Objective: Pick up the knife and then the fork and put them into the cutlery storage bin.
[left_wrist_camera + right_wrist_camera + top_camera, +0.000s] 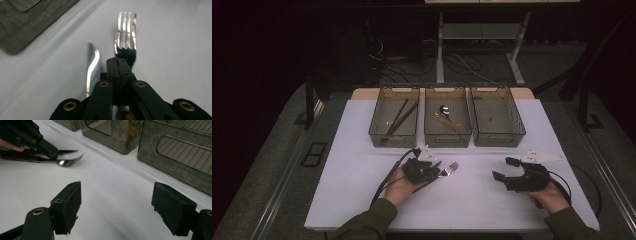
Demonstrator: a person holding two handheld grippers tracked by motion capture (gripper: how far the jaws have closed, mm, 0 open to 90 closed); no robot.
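While the left claw (119, 65) is clamped tight on the neck of the fork (125, 32), low and centre-left of the high view on the white counter (362, 150), a knife (92, 70) lies just beside it, so lifting could drag or snag that blade. The right claw (125, 207), at lower right in the high view, stands wide with nothing between its jaws. No brand, label or writing can be read anywhere.
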